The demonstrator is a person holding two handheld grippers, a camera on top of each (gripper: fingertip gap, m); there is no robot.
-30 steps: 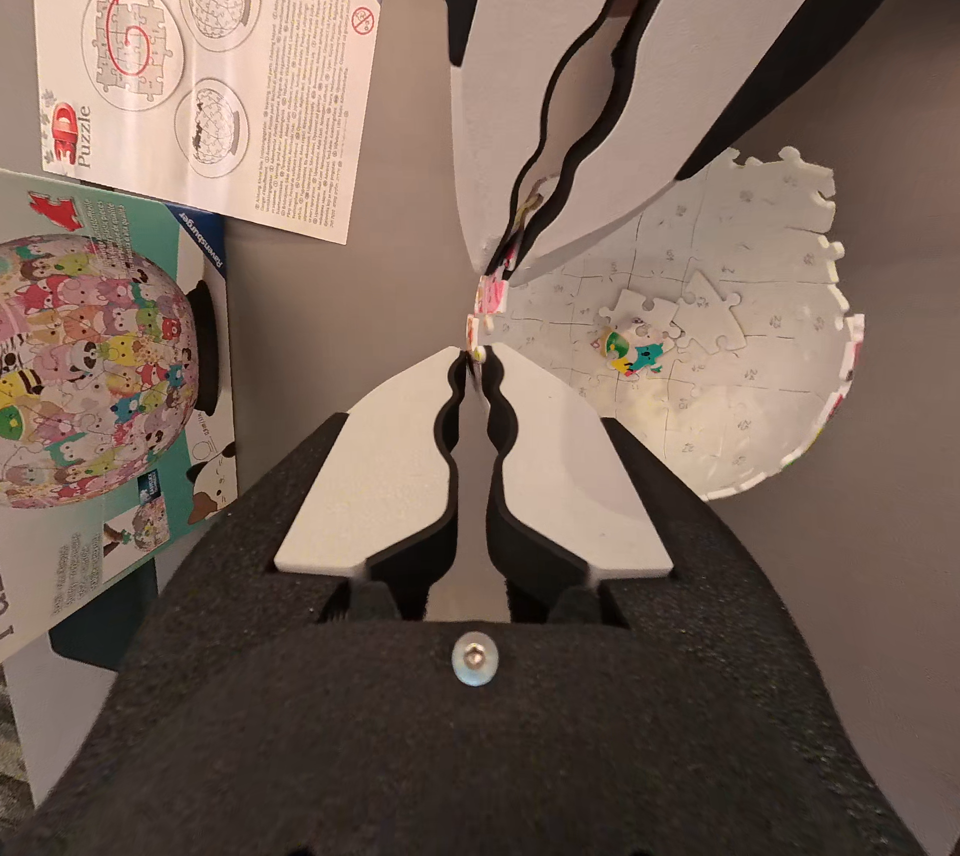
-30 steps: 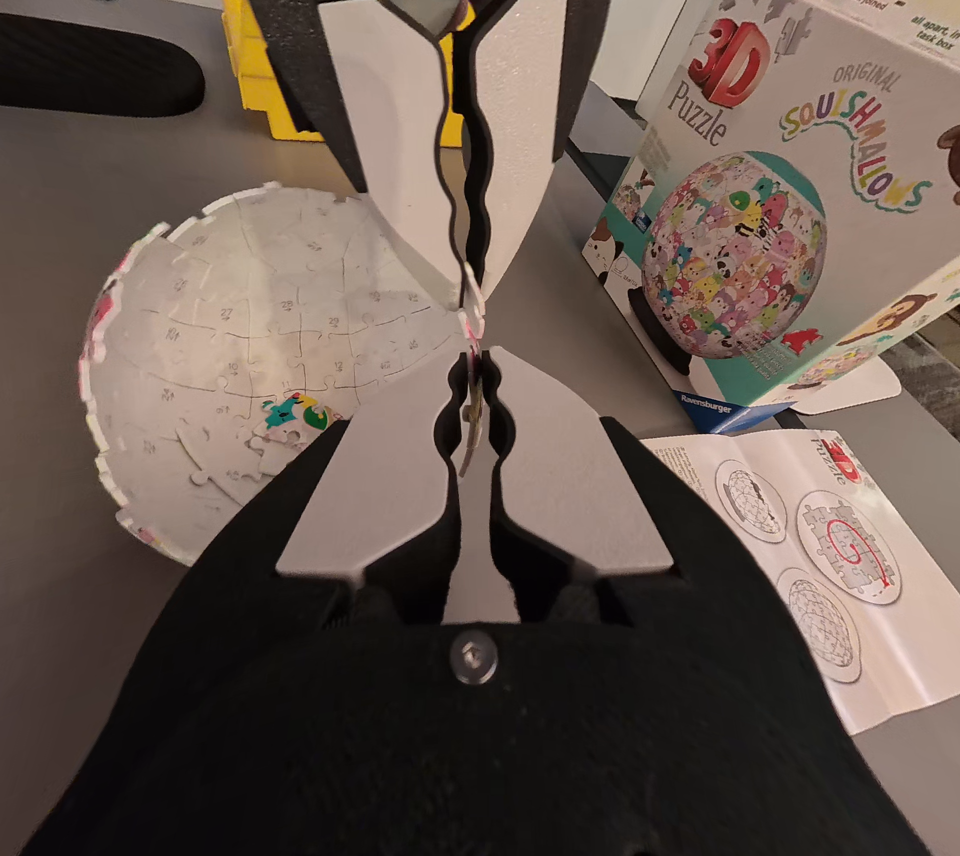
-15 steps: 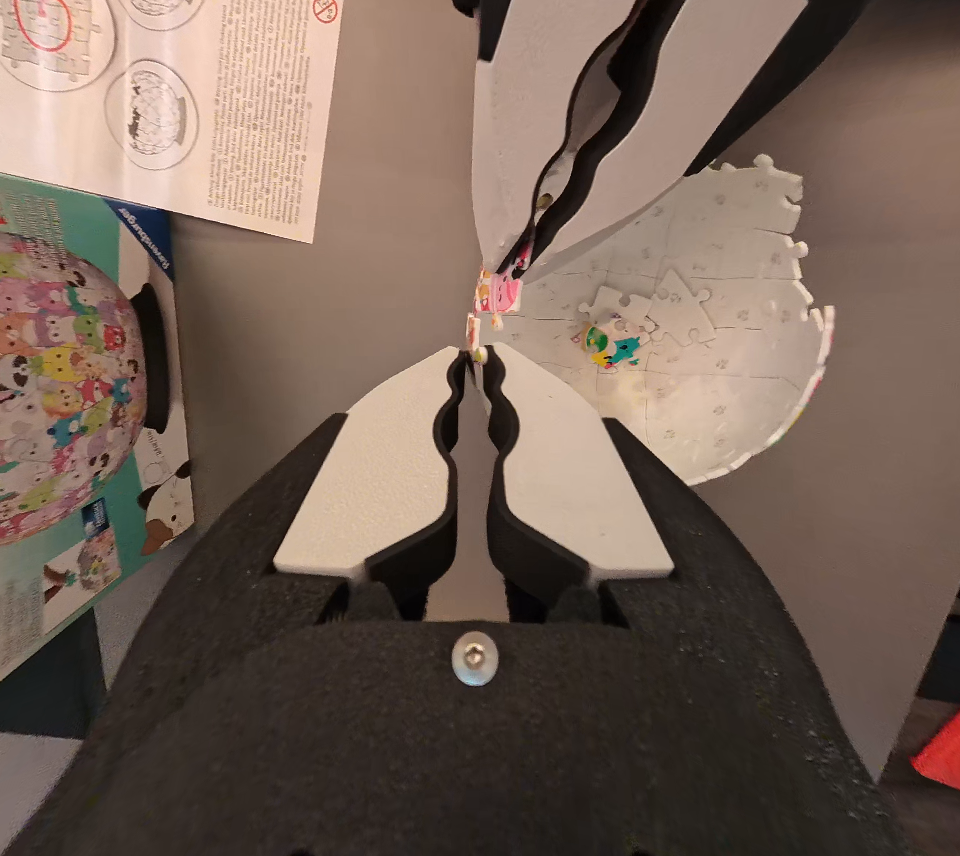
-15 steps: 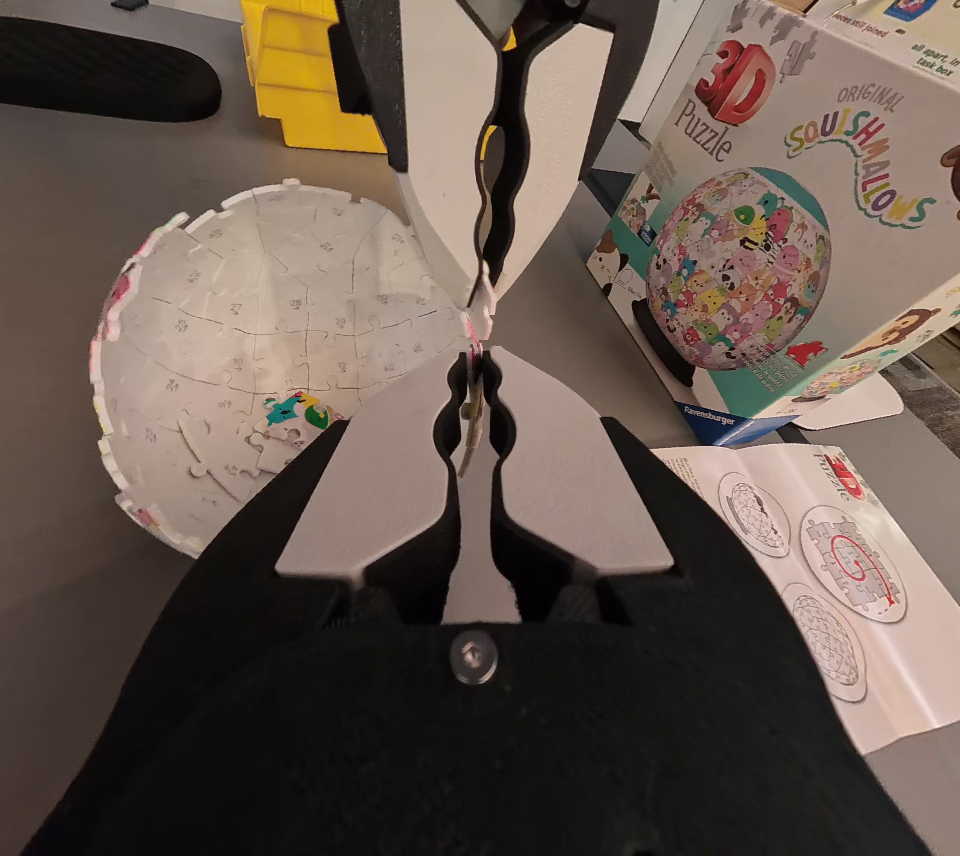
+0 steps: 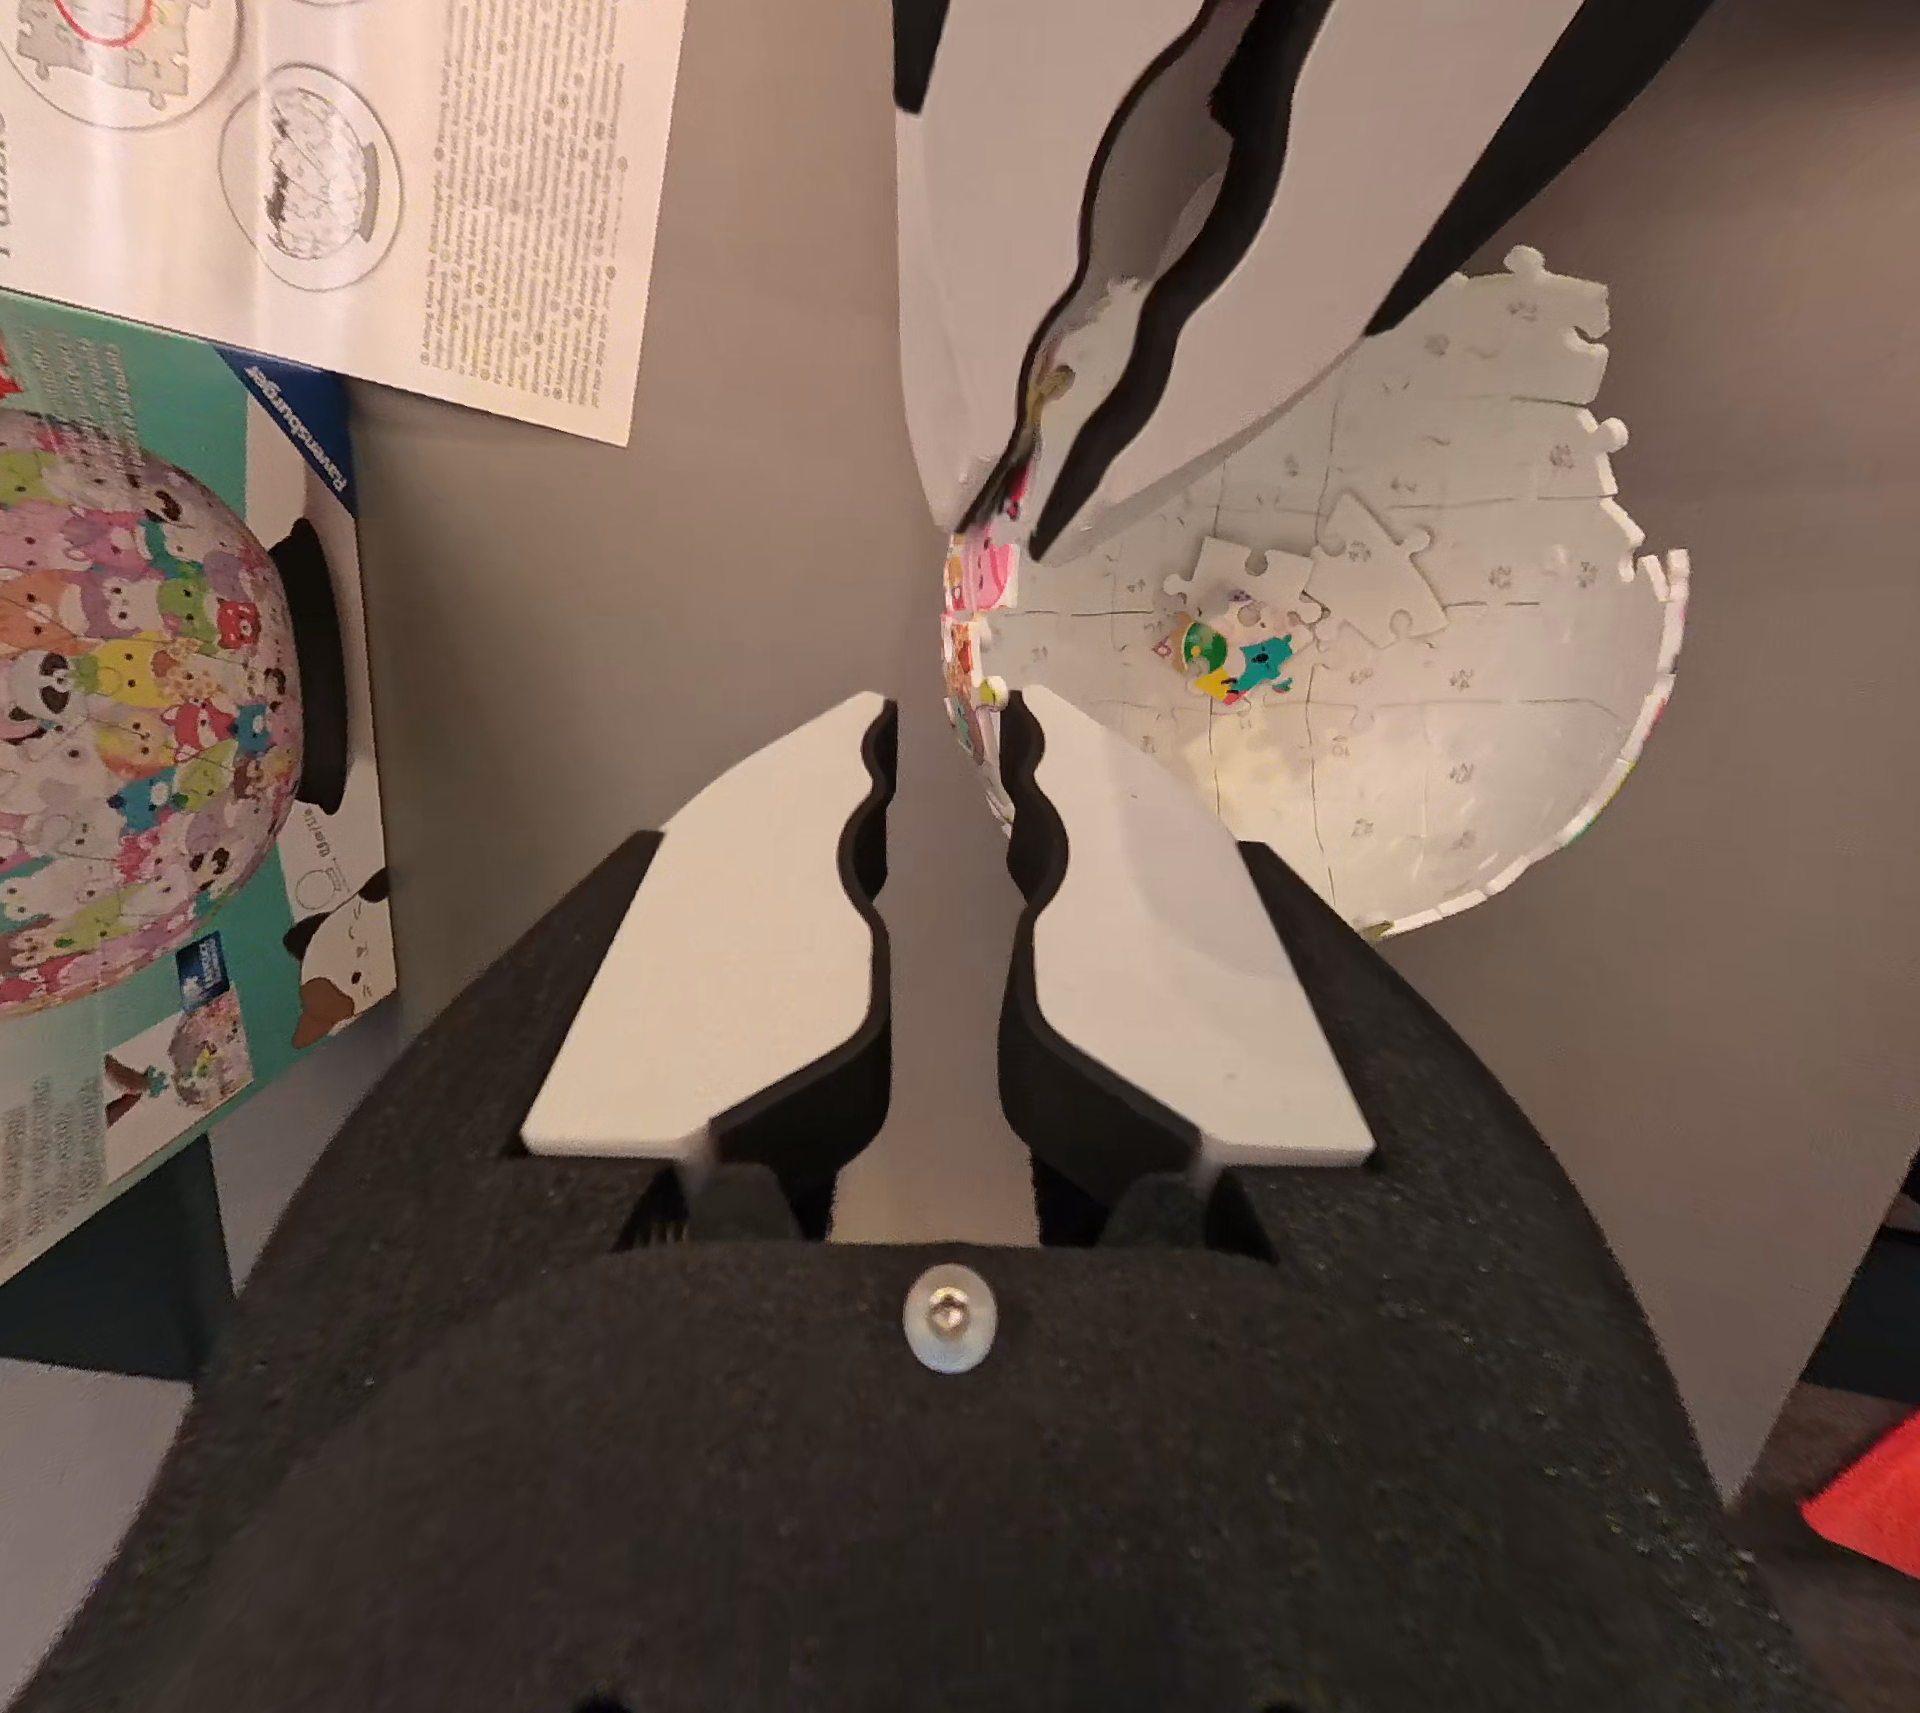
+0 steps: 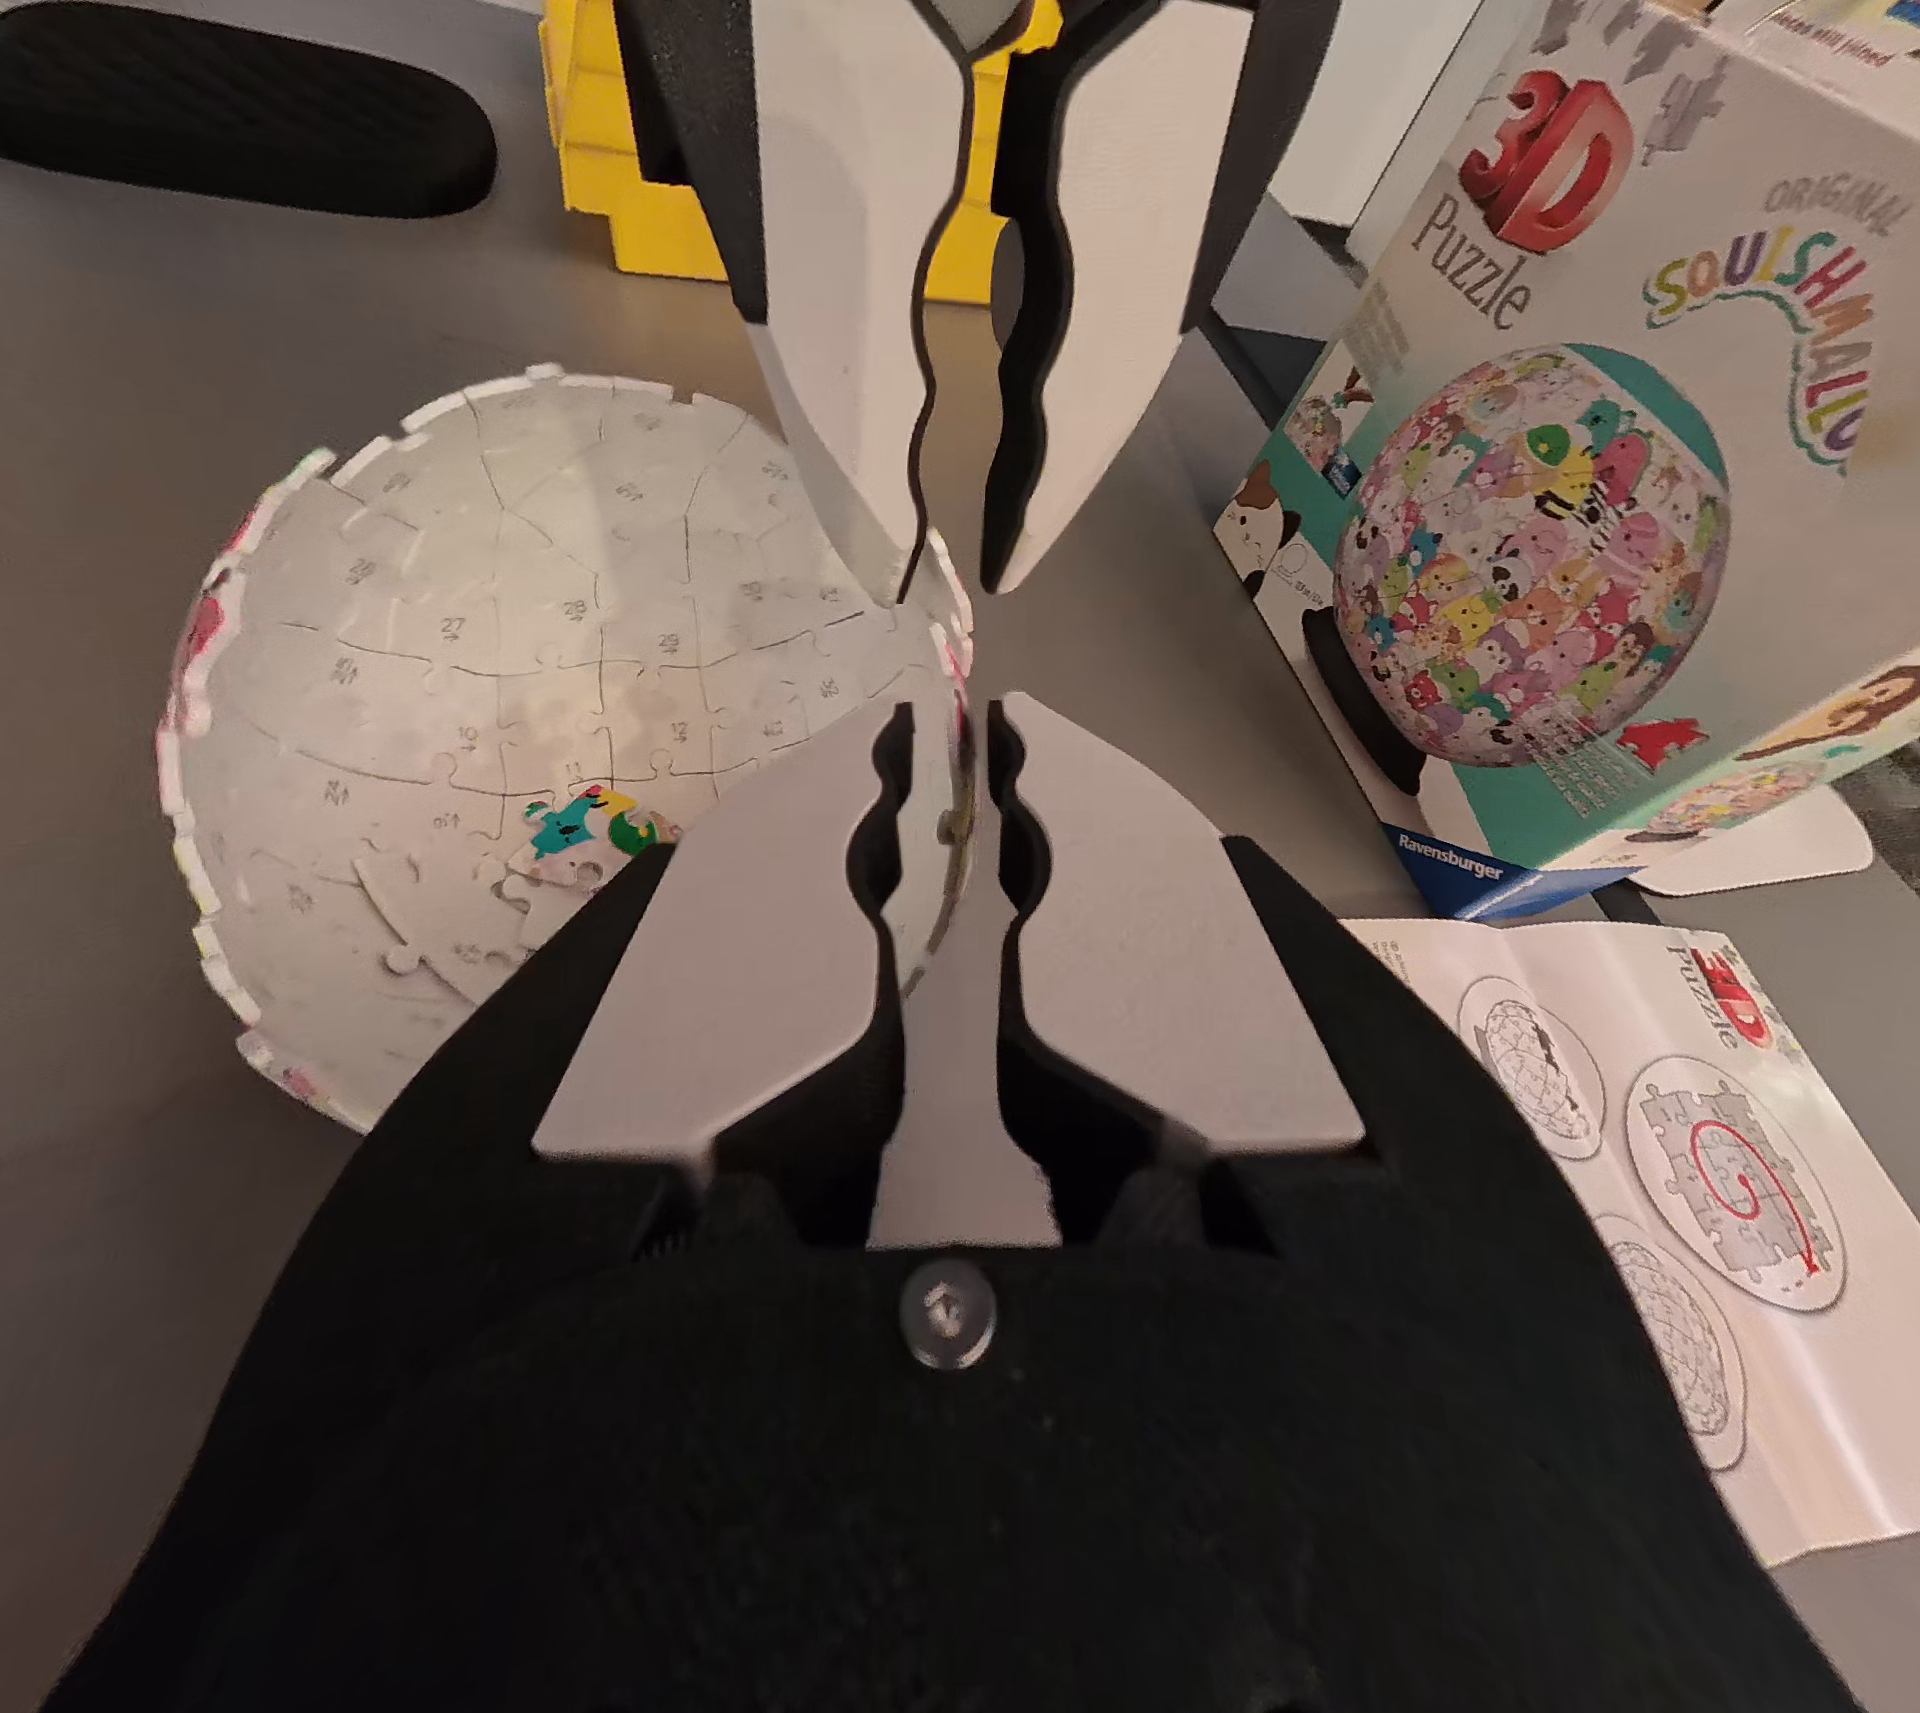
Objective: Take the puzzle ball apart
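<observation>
The puzzle ball [image 5: 1455, 728] is a half shell, white inside and coloured outside, lying on the grey table; it also shows in the right wrist view [image 6: 520, 624]. Loose pieces lie inside it, one coloured [image 5: 1231, 655], others white [image 5: 1371, 572]. My left gripper [image 5: 948, 702] is open, with the shell's rim between its fingertips. My right gripper [image 6: 951, 707] faces it from the other side, also open, with the rim running between its fingers. Each gripper shows in the other's view, the right [image 5: 1003, 536] and the left [image 6: 948, 591], tips nearly meeting at the rim.
The puzzle's box [image 6: 1610, 468] stands beside a folded instruction sheet [image 6: 1662, 1196]; both also show in the left wrist view, the box [image 5: 156, 676] and the sheet [image 5: 364, 53]. Yellow bins [image 6: 623, 157] and a black pad [image 6: 239, 105] sit at the back. The table's edge [image 5: 1766, 1351] is near. The grippers are tip to tip, or close to it.
Both grippers were shut on the shell's rim, tip to tip. Both have now opened, and the rim sits loose between their fingers.
</observation>
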